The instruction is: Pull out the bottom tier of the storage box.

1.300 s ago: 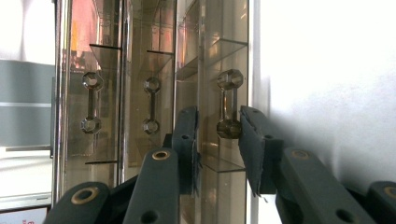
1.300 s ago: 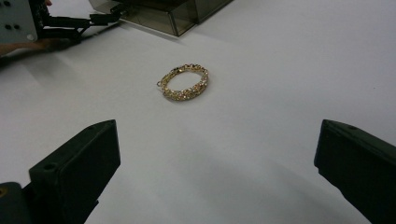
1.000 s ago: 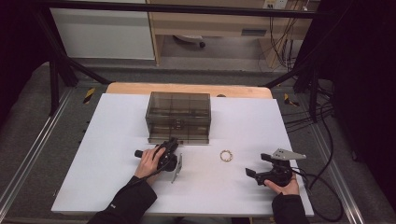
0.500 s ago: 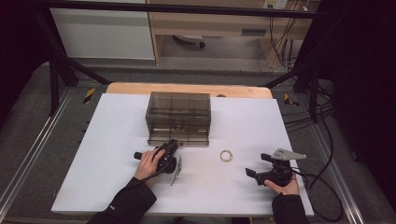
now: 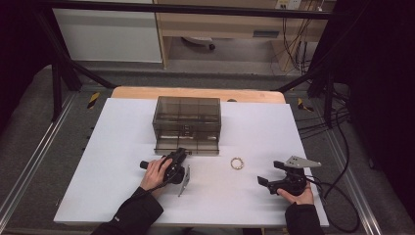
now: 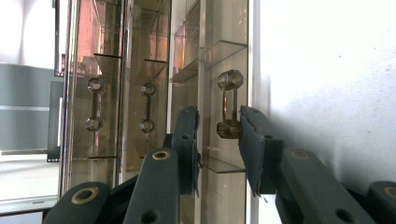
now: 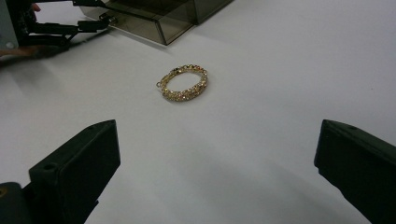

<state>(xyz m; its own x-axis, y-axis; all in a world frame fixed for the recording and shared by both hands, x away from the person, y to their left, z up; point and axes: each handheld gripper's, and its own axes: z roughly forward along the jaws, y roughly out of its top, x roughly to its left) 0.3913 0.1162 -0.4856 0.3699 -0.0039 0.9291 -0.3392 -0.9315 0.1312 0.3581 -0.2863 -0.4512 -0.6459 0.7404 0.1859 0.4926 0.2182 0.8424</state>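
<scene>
A smoky clear drawer box (image 5: 187, 120) stands mid-table, its bottom drawer (image 5: 186, 147) pulled out a little. My left gripper (image 5: 183, 153) lies on its side at that drawer's front. In the left gripper view its jaws (image 6: 219, 135) sit either side of the drawer handle (image 6: 229, 105). One jaw is against the handle and a gap shows at the other. A gold bracelet (image 5: 237, 163) lies flat on the white table, apart from both grippers. My right gripper (image 5: 269, 173) points at the bracelet (image 7: 184, 83) from the right. It (image 7: 217, 135) is wide open and holds nothing.
The white tabletop (image 5: 122, 147) has free room to the left and in front. A wooden strip (image 5: 195, 93) runs along the far edge. Cables (image 5: 337, 161) trail off the right side. The pulled-out drawer (image 7: 154, 21) and my left gripper's fingers (image 7: 88, 25) appear beyond the bracelet.
</scene>
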